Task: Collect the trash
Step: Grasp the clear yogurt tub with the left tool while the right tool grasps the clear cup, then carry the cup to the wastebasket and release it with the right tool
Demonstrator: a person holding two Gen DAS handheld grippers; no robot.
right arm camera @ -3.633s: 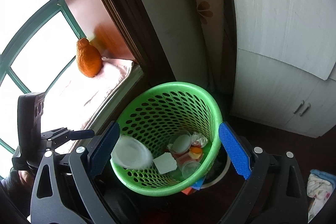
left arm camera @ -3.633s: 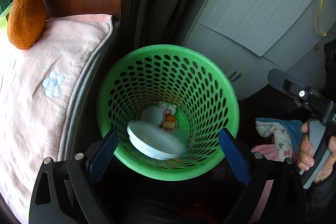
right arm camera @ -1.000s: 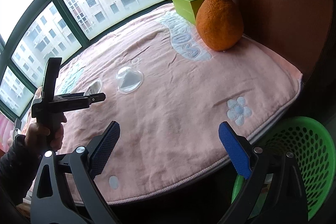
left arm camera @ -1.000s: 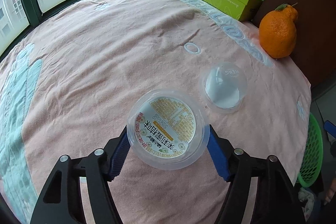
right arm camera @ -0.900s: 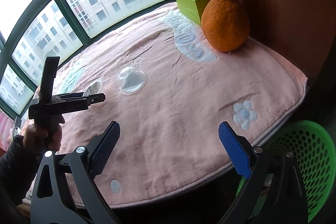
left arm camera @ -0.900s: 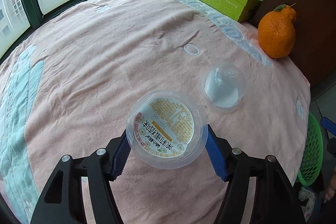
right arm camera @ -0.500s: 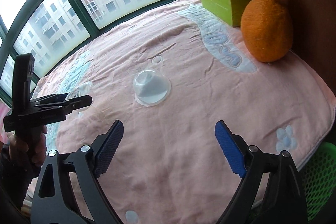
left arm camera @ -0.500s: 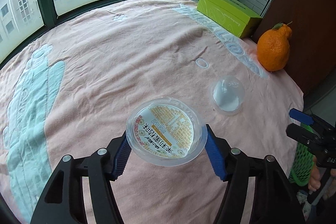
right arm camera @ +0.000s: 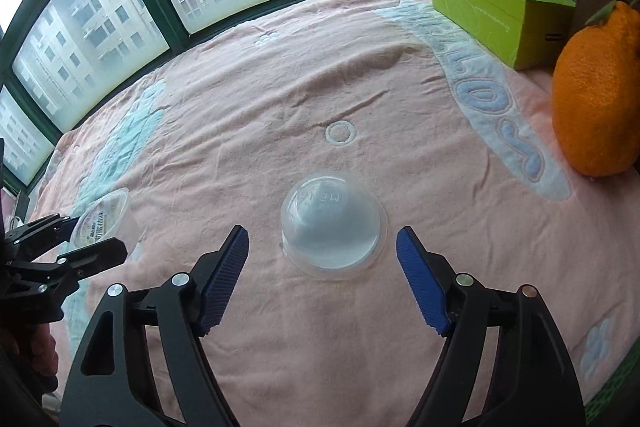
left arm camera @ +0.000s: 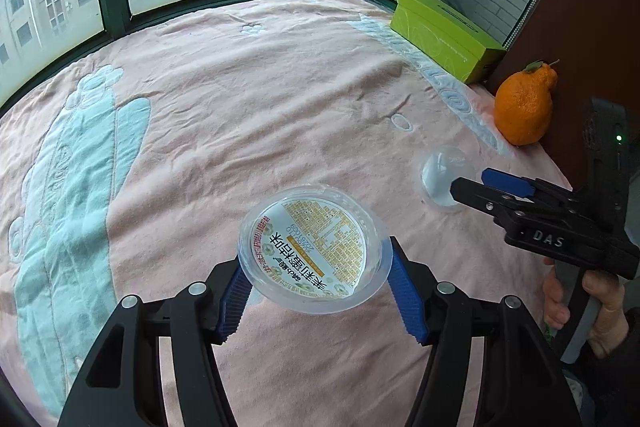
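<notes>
So on our left, the left gripper [left arm camera: 316,287] is clamped on the labelled plastic tub [left arm camera: 314,253], lifted off the pink blanket [left arm camera: 224,131]. Over right, the clear dome lid [right arm camera: 333,227] sits just ahead of the right gripper [right arm camera: 322,277], dead centre between its pads. Those jaws have just been closing but aren't touching it yet. Right hand's clearly nearer.
</notes>
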